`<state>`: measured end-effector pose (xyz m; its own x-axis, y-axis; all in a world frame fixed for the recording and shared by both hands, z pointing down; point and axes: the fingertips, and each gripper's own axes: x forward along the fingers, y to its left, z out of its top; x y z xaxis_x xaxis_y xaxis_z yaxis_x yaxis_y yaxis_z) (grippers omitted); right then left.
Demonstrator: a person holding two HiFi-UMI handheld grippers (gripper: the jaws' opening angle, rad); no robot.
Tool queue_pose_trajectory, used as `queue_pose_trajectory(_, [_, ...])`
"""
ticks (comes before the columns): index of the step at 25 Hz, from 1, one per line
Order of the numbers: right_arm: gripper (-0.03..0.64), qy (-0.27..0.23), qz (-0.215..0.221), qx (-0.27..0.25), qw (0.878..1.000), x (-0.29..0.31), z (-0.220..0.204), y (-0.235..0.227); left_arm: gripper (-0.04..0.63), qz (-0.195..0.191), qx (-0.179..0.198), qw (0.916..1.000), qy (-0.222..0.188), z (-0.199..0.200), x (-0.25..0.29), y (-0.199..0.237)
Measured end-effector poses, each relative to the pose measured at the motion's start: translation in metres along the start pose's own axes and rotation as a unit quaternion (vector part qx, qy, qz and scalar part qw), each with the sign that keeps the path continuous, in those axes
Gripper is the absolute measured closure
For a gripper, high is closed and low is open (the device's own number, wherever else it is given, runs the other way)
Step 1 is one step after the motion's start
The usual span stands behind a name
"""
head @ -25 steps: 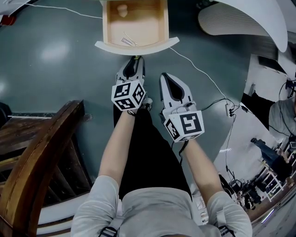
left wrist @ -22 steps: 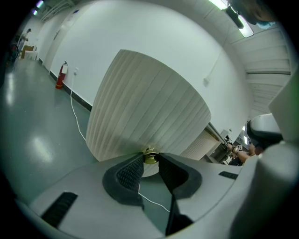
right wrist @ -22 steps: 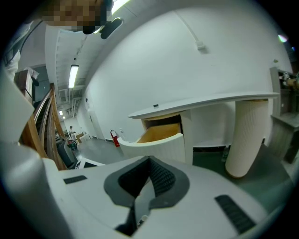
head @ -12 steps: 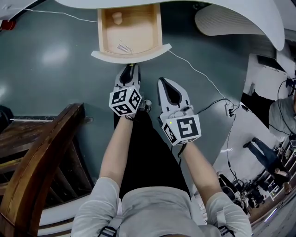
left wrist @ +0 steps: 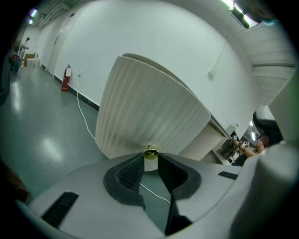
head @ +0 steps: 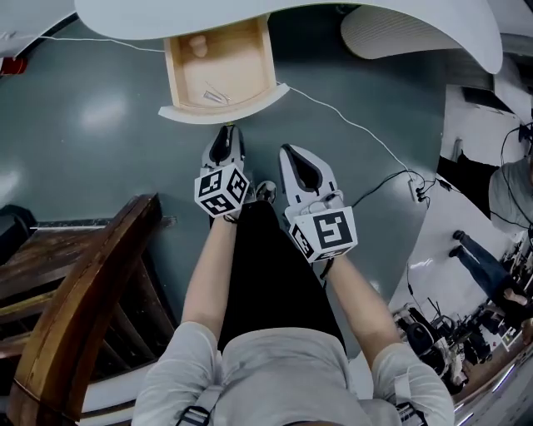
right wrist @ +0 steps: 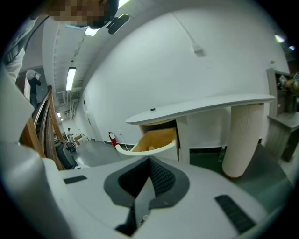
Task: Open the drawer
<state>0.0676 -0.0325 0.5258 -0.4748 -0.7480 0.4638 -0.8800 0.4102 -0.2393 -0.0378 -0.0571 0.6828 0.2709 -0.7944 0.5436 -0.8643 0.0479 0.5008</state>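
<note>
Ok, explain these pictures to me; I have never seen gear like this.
A person wears a camera on the head and holds a two-jaw gripper in each hand; each gripper carries its own camera too. The head view looks steeply down at the floor. The drawer under the white table stands pulled out, with small metal bits inside. The left gripper is closed on the drawer's brass knob, seen best in its own view. The right gripper holds nothing, its tips together.

Drawer point(head: 225, 111) under tabletop point(head: 250, 12), knob point(left wrist: 150, 153) between left claw point(head: 226, 131) tips, right claw point(head: 293, 152) alongside, chair point(head: 83, 283) at left.
</note>
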Motion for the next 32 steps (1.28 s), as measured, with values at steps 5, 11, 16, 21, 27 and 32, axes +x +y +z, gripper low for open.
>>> queue_pose_trajectory(5, [0.604,-0.001,-0.005,0.009,1.0,-0.01,0.01,0.005,0.586,0.01,-0.007,0.9999,-0.001,0.007,-0.035,-0.005])
queue_pose_trajectory(11, [0.604,-0.004,-0.005,0.014,1.0,-0.028,0.036,0.019,0.589,-0.016,0.004,0.9996,-0.023,0.053,-0.093,-0.048])
queue_pose_trajectory(16, [0.604,-0.016,-0.003,0.016,1.0,-0.034,0.07,0.036,0.591,-0.042,0.036,0.9976,-0.041,0.112,-0.125,-0.078])
queue_pose_trajectory(21, [0.604,-0.035,-0.01,-0.004,0.999,-0.04,0.111,0.044,0.59,-0.059,0.082,0.9943,-0.033,0.151,-0.144,-0.102])
queue_pose_trajectory(27, [0.604,-0.058,-0.014,-0.023,0.998,-0.053,0.16,0.055,0.59,-0.079,0.148,0.9843,-0.055,0.207,-0.172,-0.139])
queue_pose_trajectory(32, [0.604,-0.094,-0.014,-0.055,0.994,-0.077,0.207,0.073,0.591,-0.095,0.192,0.9723,-0.093,0.253,-0.202,-0.174])
